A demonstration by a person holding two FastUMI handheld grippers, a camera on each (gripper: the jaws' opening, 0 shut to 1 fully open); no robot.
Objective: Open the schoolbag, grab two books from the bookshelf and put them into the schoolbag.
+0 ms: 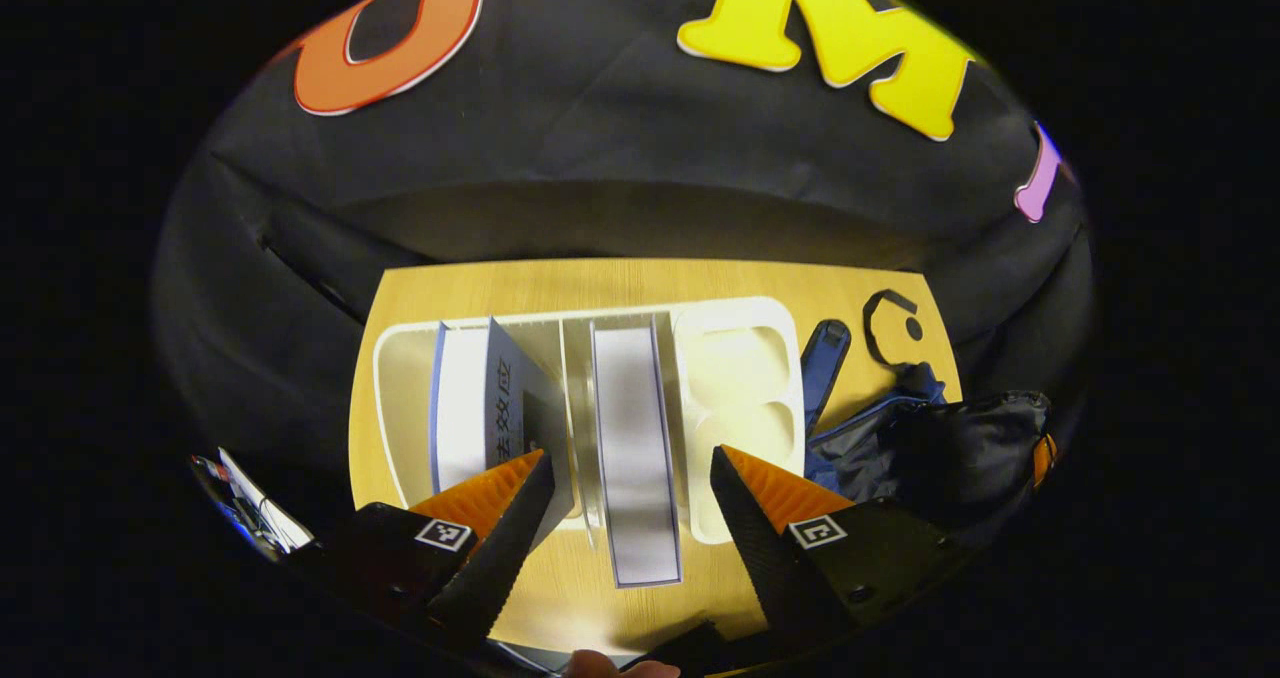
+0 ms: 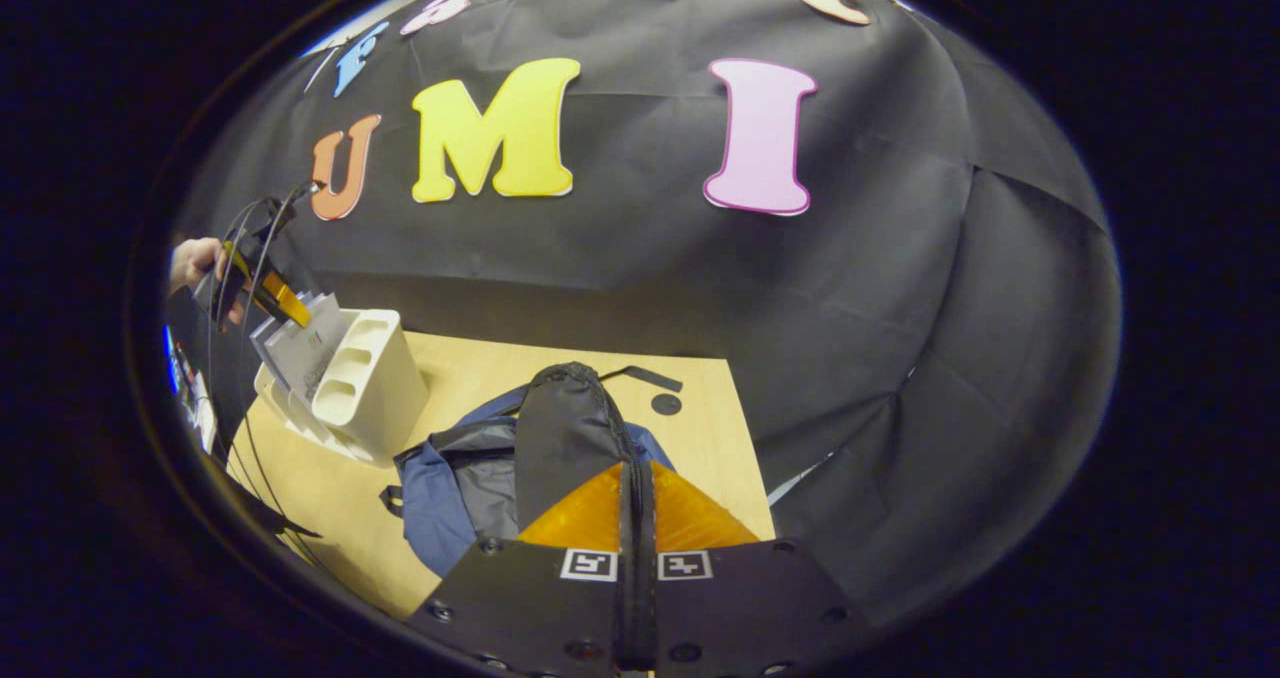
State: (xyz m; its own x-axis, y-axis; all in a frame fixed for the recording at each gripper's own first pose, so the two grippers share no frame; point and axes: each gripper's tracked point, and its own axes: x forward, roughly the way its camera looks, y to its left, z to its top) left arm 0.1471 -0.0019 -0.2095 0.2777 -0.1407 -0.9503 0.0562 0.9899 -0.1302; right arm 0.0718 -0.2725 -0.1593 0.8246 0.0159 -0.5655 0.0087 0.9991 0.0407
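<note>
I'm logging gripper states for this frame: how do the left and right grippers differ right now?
The left gripper is open, its fingers spread either side of an upright book in the white bookshelf; the right gripper is shut. The left hovers over the bookshelf, the right at the schoolbag. Both are above the wooden table.

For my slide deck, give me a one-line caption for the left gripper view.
Open left gripper poised above an upright book in the white bookshelf, schoolbag beside it.

Blue-black schoolbag (image 2: 500, 468) on table beside white bookshelf (image 1: 590, 408) holding books (image 1: 633, 458)
</note>
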